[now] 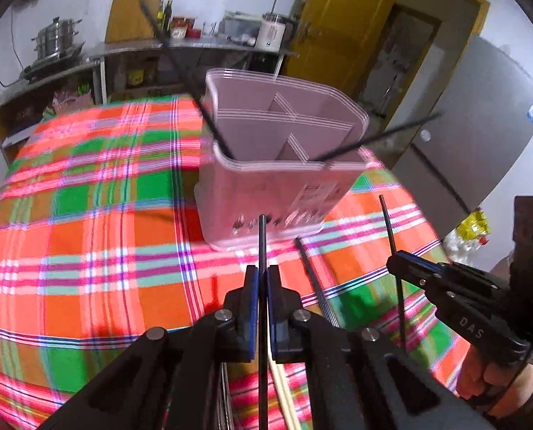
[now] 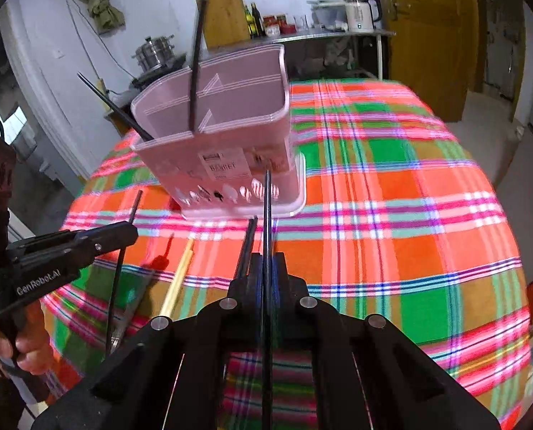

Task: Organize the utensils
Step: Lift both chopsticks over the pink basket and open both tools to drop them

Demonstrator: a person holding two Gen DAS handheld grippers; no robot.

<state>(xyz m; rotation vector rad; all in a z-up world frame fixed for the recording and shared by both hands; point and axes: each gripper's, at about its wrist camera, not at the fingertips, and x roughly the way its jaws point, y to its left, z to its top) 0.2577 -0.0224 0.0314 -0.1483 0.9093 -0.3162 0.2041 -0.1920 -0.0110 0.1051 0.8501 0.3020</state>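
A pink divided utensil holder stands on the plaid tablecloth; it also shows in the right wrist view. Two black chopsticks lean out of it. My left gripper is shut on a black chopstick, held upright in front of the holder. My right gripper is shut on another black chopstick. Each gripper shows in the other's view, right and left. A black chopstick and a wooden pair lie on the cloth.
A counter with a steel pot, bottles and a white kettle stands behind the table. A yellow door and a grey fridge are at the right. A red item lies near the wooden chopsticks.
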